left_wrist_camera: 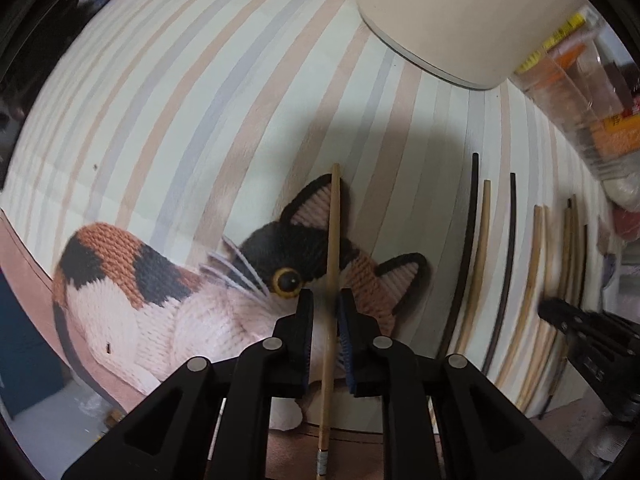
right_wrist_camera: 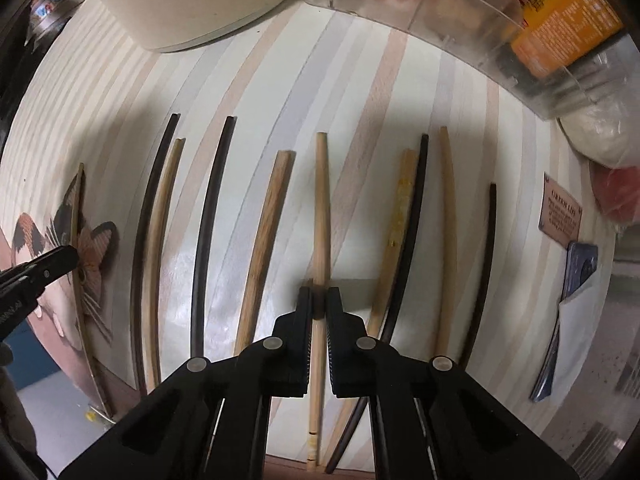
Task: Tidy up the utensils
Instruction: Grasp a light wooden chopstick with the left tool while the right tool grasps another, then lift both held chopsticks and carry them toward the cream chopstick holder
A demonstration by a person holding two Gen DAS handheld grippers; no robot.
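A light wooden chopstick (left_wrist_camera: 334, 220) runs between the jaws of my left gripper (left_wrist_camera: 326, 300), above a knitted cat mat (left_wrist_camera: 160, 308). The jaws stand slightly apart, with a gap on the stick's left side, so the pads do not clamp it. My right gripper (right_wrist_camera: 319, 296) is shut on another pale round chopstick (right_wrist_camera: 321, 200) in the middle of a row. Several dark and light chopsticks (right_wrist_camera: 264, 240) lie side by side on the striped tablecloth (right_wrist_camera: 352, 80). The left gripper (right_wrist_camera: 60, 260) shows at the far left of the right wrist view.
A cream round container (left_wrist_camera: 460, 20) stands at the back. A clear plastic bin (right_wrist_camera: 500, 32) with orange packets sits at the back right. A brown label (right_wrist_camera: 560, 210) and a dark flat packet (right_wrist_camera: 576, 276) lie at the right. The table's near edge runs just under both grippers.
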